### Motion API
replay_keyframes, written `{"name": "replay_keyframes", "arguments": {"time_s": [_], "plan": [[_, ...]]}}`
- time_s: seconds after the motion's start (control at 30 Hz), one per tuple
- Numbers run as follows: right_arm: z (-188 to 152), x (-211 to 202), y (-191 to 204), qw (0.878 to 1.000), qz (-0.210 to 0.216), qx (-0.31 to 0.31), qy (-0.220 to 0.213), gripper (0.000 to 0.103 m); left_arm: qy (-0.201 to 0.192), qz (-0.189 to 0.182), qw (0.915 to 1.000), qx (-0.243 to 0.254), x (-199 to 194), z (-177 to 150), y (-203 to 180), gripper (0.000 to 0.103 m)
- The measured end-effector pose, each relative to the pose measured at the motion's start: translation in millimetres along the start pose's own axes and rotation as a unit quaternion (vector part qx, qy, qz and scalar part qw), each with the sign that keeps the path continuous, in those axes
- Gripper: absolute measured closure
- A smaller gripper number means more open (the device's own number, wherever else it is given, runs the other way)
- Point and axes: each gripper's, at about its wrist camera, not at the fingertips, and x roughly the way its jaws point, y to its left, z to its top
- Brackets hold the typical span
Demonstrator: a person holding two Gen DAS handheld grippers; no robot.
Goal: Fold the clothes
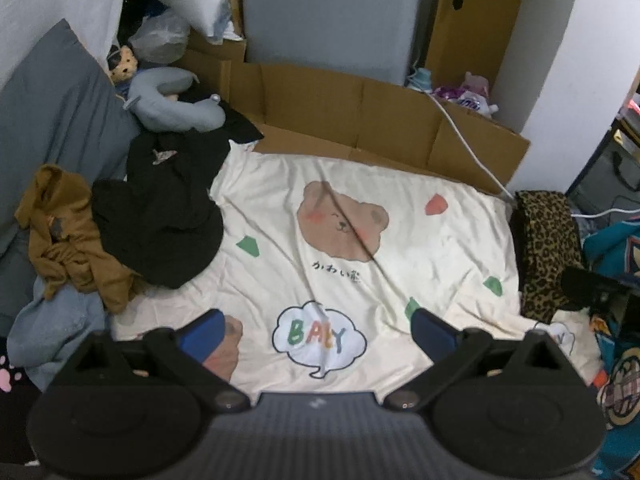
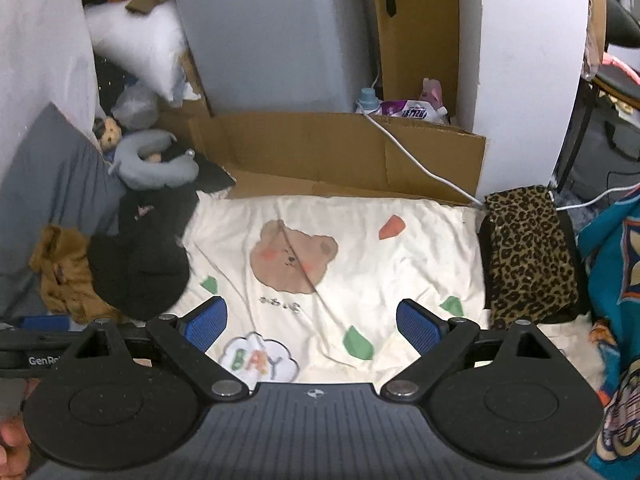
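Cream bear-print sheet [image 1: 400,240] lies bare ahead as folding space; unfolded pile [image 1: 132,220] waits ahead-left, leopard garment [image 2: 528,252] folded ahead-right. Left gripper [image 1: 316,332] and right gripper [image 2: 312,328] gape empty.

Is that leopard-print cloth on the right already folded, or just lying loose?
Folded, it seems: the leopard-print cloth lies as a neat, straight-edged rectangle at the right edge of the cream bear sheet, unlike the crumpled brown garment.
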Motion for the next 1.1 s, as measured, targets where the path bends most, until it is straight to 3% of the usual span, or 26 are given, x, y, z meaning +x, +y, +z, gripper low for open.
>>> {"name": "replay_keyframes", "arguments": {"time_s": [0.23, 0.4, 0.57, 1.1], "plan": [[-18.2, -2.5, -6.5, 1.0, -0.013, -0.002, 0.0, 0.008, 0.04, -0.004, 0.9991, -0.014, 16.3, -15.9, -1.3, 0.003], [-28.9, -2.5, -11.5, 1.0, 0.006, 0.001, 0.007, 0.008, 0.013, 0.029, 0.9995, -0.002, 11.2, -23.1, -4.1, 0.002], [-37.9, -2.3, -15.6, 1.0, 0.006, 0.003, 0.018, 0.008, 0.031, 0.012, 0.9994, -0.01, 10.6, -27.3, -1.8, 0.002], [-57.1, 5.0, -25.9, 0.999, -0.003, 0.026, 0.042, 0.008, 0.06, 0.025, 0.9979, -0.007, 17.5, -34.0, 4.3, 0.001]]}}
